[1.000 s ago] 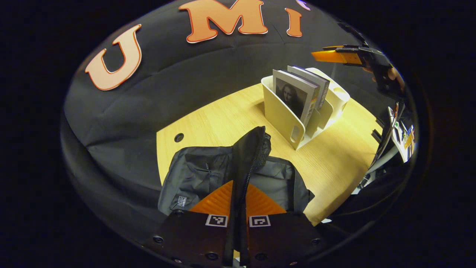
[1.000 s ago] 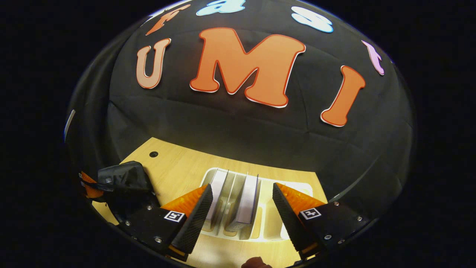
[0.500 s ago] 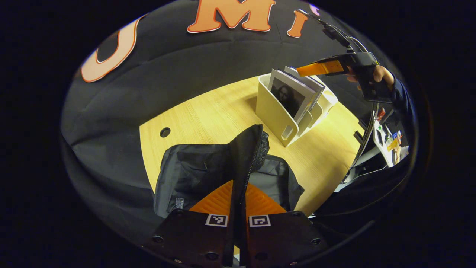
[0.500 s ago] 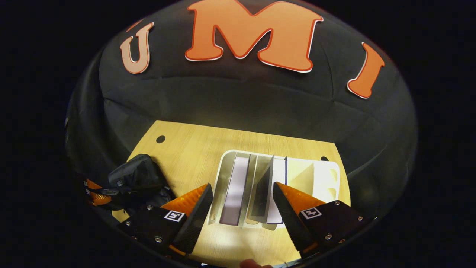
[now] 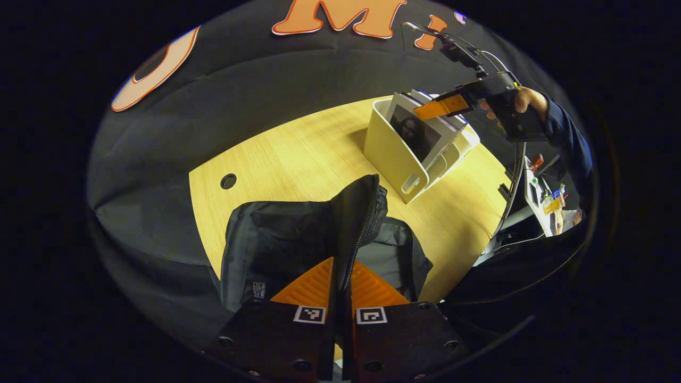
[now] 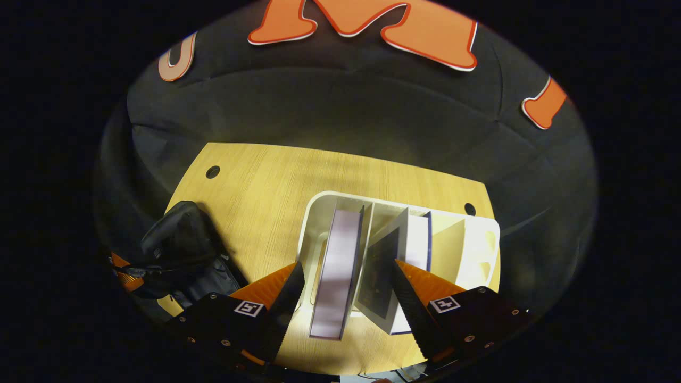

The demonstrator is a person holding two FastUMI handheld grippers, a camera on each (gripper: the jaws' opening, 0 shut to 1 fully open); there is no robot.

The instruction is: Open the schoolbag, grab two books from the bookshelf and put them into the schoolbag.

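On the pale wooden table [image 5: 298, 154], the left gripper [image 5: 340, 287] is clenched on the raised zipper flap of the black fabric schoolbag [image 5: 276, 239]; rightward, the right gripper [image 6: 343, 287] hangs released, straddling two upright books [image 6: 340, 271] in the white plastic bookshelf [image 6: 473, 250]

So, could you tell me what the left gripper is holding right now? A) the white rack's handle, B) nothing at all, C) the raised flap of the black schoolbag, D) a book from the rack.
C: in the left gripper view, the left gripper is closed on the raised zippered flap of the schoolbag, which stands up between its fingers.
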